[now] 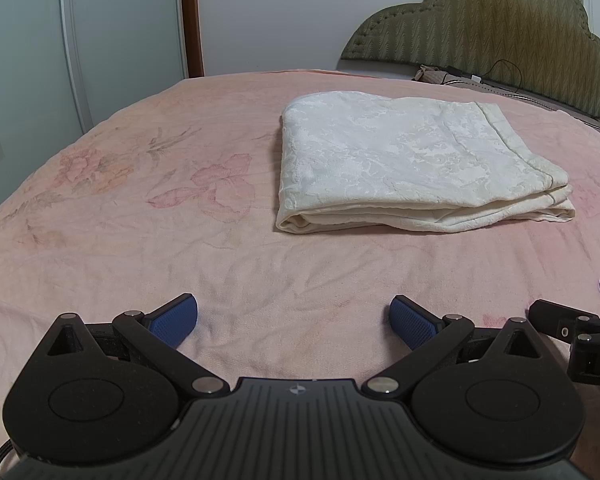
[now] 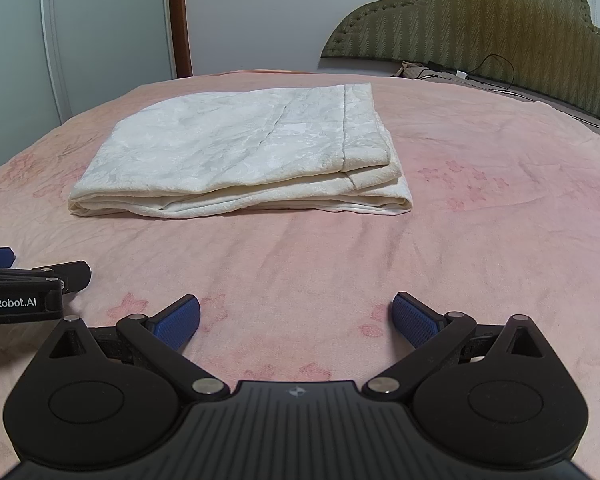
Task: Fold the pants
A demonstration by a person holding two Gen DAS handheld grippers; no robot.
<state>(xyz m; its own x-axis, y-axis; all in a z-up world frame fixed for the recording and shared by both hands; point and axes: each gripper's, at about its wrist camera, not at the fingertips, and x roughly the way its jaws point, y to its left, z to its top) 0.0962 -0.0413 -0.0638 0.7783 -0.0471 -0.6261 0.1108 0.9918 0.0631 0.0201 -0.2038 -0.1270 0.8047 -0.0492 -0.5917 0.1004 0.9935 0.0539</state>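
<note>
Cream-white patterned pants (image 1: 412,168) lie folded into a thick rectangle on the pink bed sheet, ahead and to the right in the left wrist view. In the right wrist view the same pants (image 2: 244,160) lie ahead and left of centre, hemmed edge to the right. My left gripper (image 1: 294,322) is open, its blue pads wide apart over bare sheet, well short of the pants. My right gripper (image 2: 296,320) is open too, holding nothing, also short of the pants. Each gripper shows at the edge of the other's view.
The pink floral bed sheet (image 1: 140,208) covers the whole bed. An olive padded headboard (image 1: 500,28) stands at the back right, with a cable and charger (image 2: 472,74) at its foot. A white wardrobe door (image 1: 112,32) and a brown door frame stand behind on the left.
</note>
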